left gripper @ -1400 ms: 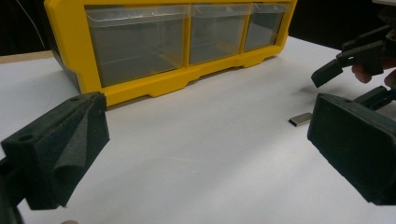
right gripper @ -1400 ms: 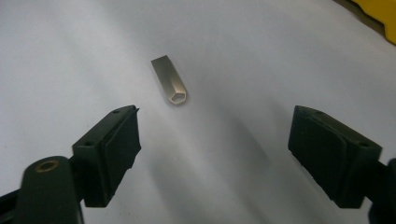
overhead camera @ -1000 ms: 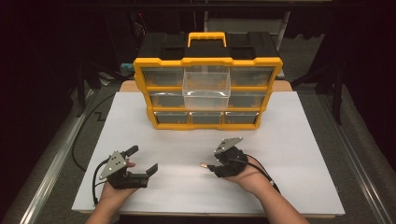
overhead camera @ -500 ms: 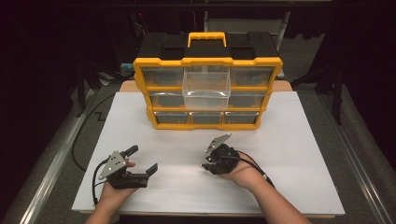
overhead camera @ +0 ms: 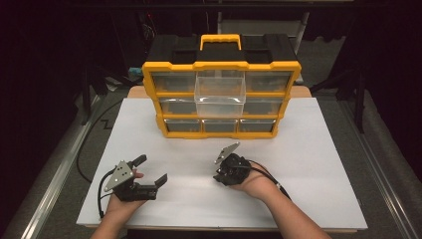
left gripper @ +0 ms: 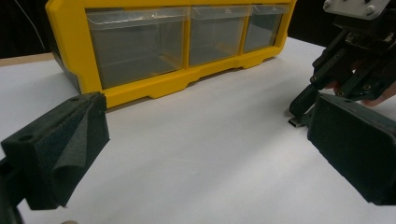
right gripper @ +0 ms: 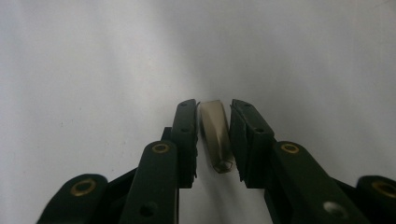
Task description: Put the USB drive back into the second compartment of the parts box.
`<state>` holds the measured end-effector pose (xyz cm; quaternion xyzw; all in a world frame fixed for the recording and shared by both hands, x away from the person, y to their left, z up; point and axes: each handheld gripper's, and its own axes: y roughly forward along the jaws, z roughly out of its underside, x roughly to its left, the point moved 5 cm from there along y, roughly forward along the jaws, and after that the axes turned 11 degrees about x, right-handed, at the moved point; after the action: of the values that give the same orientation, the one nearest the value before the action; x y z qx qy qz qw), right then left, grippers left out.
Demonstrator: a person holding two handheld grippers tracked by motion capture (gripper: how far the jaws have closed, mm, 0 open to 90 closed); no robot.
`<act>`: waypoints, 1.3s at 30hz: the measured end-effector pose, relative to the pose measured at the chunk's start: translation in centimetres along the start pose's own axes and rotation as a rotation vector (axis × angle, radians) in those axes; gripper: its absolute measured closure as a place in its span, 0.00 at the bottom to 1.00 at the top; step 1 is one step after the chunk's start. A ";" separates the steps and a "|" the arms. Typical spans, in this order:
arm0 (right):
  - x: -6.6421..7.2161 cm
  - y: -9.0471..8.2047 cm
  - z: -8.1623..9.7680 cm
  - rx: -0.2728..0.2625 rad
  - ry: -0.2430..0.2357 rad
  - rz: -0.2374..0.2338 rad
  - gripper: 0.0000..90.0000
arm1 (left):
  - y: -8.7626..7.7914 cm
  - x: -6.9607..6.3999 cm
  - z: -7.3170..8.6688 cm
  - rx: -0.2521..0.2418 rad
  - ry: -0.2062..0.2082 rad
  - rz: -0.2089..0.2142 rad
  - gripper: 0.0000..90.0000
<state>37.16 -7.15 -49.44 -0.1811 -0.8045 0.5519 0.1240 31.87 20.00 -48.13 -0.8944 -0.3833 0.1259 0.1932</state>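
A small metal bit [right gripper: 215,135] with a hex end lies on the white tabletop [overhead camera: 308,164]. My right gripper [right gripper: 214,105] points down at it, and its jaws have just been closing, with both pads now against the bit's sides. In the high view the right gripper [overhead camera: 218,178] is near the middle of the table's front. The left gripper view shows those jaw tips [left gripper: 299,114] over the bit [left gripper: 294,122]. My left gripper [overhead camera: 152,169] rests at the front left, open and with nothing in it [left gripper: 210,121].
A yellow and black drawer organizer [overhead camera: 221,64] stands at the back of the table. Its clear middle drawer [overhead camera: 220,94] is pulled out toward me. Dark floor and metal rails [overhead camera: 54,179] flank the table.
The right hand shifted a little left and tipped its gripper down onto the table. Its jaws narrowed around the bit. The left hand stayed where it was.
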 end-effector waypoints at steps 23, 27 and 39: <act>-0.2 0.2 0.1 -0.009 -0.051 0.009 0.89 | 0.1 0.0 0.0 0.001 -0.003 -0.002 0.00; -0.1 0.1 0.1 -0.011 -0.062 0.028 0.89 | 0.1 0.0 0.0 -0.004 -0.001 0.000 0.00; 0.0 -1.5 0.7 -0.007 -0.038 0.017 0.89 | 0.2 -0.2 0.0 -0.009 0.007 0.008 0.00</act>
<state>36.67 -8.22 -48.31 -0.1779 -0.8069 0.5536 0.1036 31.83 19.74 -48.17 -0.8971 -0.3797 0.1218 0.1902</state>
